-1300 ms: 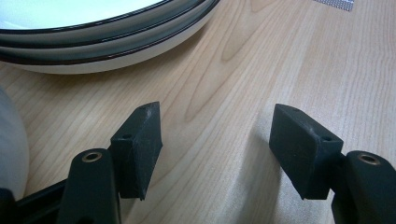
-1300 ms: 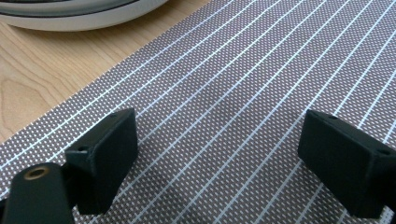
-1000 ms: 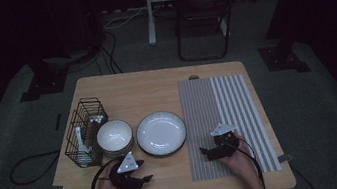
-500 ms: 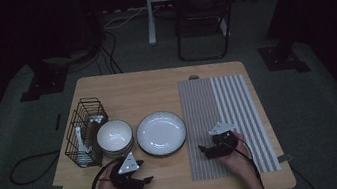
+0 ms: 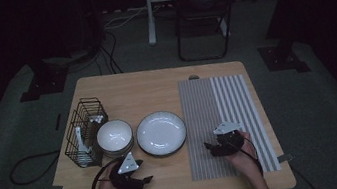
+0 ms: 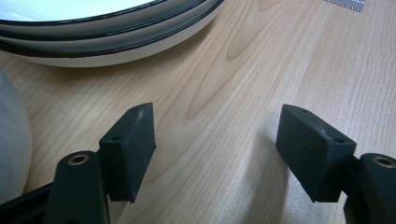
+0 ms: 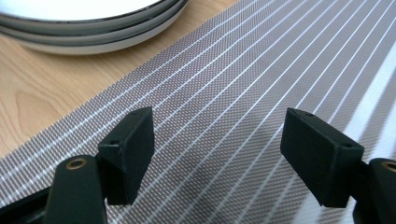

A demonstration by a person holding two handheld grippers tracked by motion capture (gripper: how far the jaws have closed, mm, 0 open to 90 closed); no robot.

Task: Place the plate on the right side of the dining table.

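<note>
The high view looks forward and down from above the person's side, far enough to take in the whole table (image 5: pixel 155 84); the left gripper view sits low over the wood, facing the stacked plates (image 6: pixel 116 32) at 11 o'clock; the right gripper view skims the striped mat (image 7: pixel 261 93), sharing those plates (image 7: pixel 88 28) at 11 o'clock.

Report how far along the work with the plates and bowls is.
Done: nothing is visibly moved yet; the stacked plates and bowls sit on the bare wood beside the wire rack. In hand: nothing. The left gripper rests open near the bowls; the right gripper, jaws just closing a little with nothing between them, hovers over the striped placemat. Left: apparently all of it.
</note>
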